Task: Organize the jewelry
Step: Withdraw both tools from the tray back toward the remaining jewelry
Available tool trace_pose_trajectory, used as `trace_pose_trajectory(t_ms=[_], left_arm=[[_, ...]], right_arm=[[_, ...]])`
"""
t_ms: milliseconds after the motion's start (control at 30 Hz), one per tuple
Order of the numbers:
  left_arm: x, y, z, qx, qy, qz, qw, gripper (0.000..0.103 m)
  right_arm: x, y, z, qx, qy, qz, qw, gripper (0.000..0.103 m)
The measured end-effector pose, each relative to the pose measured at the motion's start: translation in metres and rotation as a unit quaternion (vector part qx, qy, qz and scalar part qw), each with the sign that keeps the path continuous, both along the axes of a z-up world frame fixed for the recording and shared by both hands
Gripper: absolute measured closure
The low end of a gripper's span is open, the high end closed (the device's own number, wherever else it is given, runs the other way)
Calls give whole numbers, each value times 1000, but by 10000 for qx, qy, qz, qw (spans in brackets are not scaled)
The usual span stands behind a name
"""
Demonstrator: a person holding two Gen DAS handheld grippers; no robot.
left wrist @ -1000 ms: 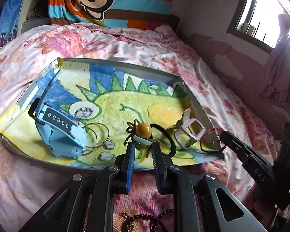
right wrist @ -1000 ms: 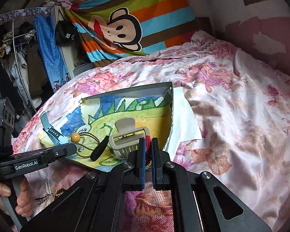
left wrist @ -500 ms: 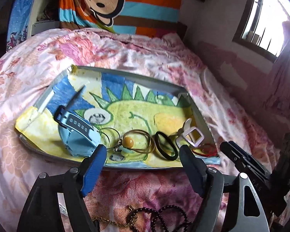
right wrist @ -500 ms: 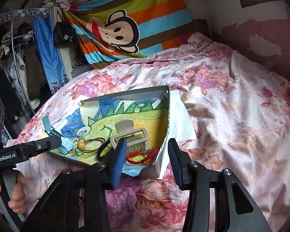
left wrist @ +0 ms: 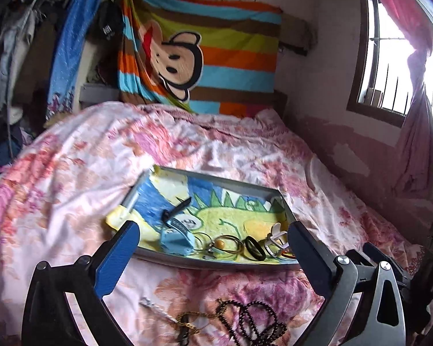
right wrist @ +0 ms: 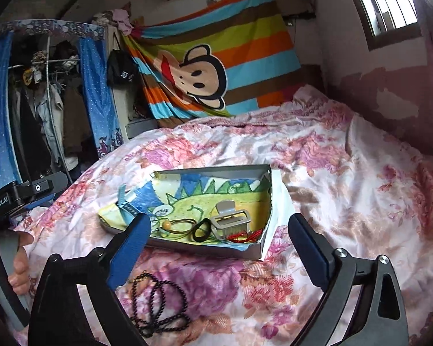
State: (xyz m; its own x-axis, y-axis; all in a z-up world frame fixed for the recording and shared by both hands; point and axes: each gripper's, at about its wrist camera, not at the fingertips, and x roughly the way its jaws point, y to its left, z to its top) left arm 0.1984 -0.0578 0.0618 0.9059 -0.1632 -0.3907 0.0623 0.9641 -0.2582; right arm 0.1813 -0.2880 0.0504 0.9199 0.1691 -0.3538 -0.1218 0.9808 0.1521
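**Jewelry tray on bed: part filled, both grippers empty and spreading**

Item 1. Tray (left wrist: pixel 216 262): shallow grey box lid lined with a dinosaur drawing, resting on the floral bedspread (left wrist: pixel 72 173). It serves as the collecting place; the pieces lie bunched along its near edge, presumably because that is the side the grippers reach from.

Item 2. Contents, left to right in the left wrist view: blue watch (left wrist: pixel 177 238); amber-bead hair tie (left wrist: pixel 219 243) with thin brown loops; black hair band (left wrist: pixel 254 248); pale claw clip (left wrist: pixel 275 238); red cord bracelet (right wrist: pixel 245 235) in the near right corner, touching the clip.

Item 3. Still outside the tray, on the bedspread just in front of it: black bead necklace (right wrist: pixel 156 305), loosely coiled; gold chain (left wrist: pixel 193 317) beside it, seen only in the left wrist view. Judged the remaining work.

Item 4. Left gripper (left wrist: pixel 213 255): jaws opening, spread wide, nothing between the pads. The tray's near edge shows in the gap beyond them; the bead necklace and chain lie below and nearer, under the jaw line.

Item 5. Right gripper (right wrist: pixel 219 249): jaws opening, wide, holding nothing. The tray's near right corner sits framed between the fingers, apart from them; the bead necklace lies low, by the left finger.

Item 6. A hand (right wrist: pixel 17 268) grips the other tool's handle at the left border.
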Motion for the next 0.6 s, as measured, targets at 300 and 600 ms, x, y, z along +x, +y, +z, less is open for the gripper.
trace_pose_trajectory(t_ms=[300, 600], left_arm=[[-71, 23, 2, 331, -343, 148, 9988, 0], [-116, 44, -17, 573, -311, 110, 9978, 0]], right_arm=[[-84, 28, 21, -264, -769, 251, 9964, 1], [-119, 43, 11, -404, -433, 382, 9975, 1]])
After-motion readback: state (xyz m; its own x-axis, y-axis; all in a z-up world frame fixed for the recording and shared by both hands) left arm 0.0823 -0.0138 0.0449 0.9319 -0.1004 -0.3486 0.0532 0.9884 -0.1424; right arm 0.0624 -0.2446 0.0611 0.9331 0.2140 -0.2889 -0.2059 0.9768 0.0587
